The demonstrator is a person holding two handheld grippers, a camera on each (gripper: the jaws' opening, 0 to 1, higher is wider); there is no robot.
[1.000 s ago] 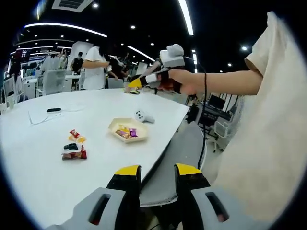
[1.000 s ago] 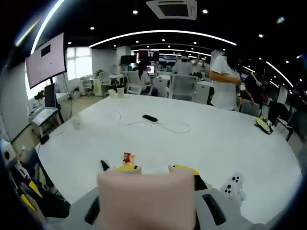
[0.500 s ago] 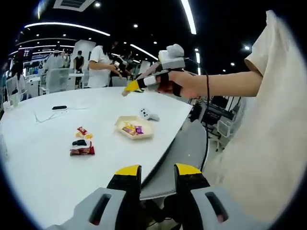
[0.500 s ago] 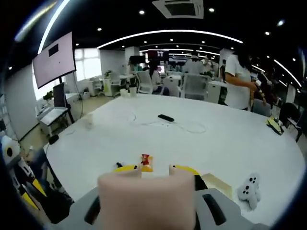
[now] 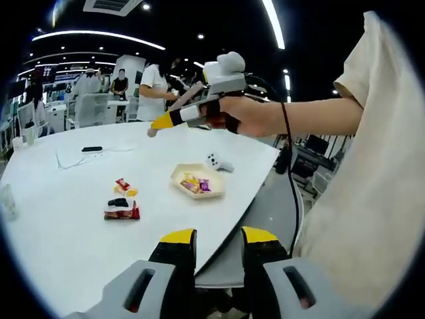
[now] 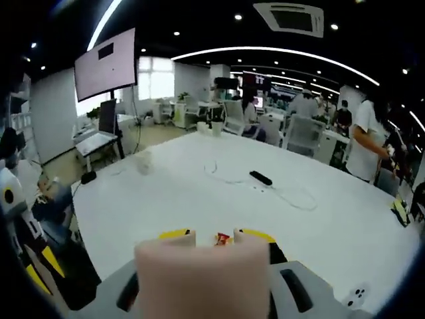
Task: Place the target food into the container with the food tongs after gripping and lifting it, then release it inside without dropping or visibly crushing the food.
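Note:
A beige container [image 5: 197, 183] with wrapped sweets in it lies on the white table [image 5: 60, 226]. To its left lie a red-yellow sweet [image 5: 123, 187], a small black one [image 5: 118, 202] and a red packet [image 5: 121, 214]. My right gripper [image 5: 159, 122], in a hand, hangs above the table, shut on the food tongs [image 5: 174, 106], whose tips point left. The right gripper view has the tongs' pale end [image 6: 202, 276] between my right gripper's [image 6: 214, 232] jaws and a red sweet [image 6: 222, 239] beyond. My left gripper [image 5: 219, 238] stands open off the table's near edge.
A white game controller [image 5: 219, 162] lies right of the container. A black remote [image 5: 91, 149] with a thin cable lies further back, and a clear cup [image 5: 6, 199] at the left edge. Chairs, desks and people stand behind the table. A person's arm and shirt [image 5: 372, 199] are on the right.
The right gripper with the tongs has moved left, out over the table and past the container. Its view has swung so the controller slid off to the lower right.

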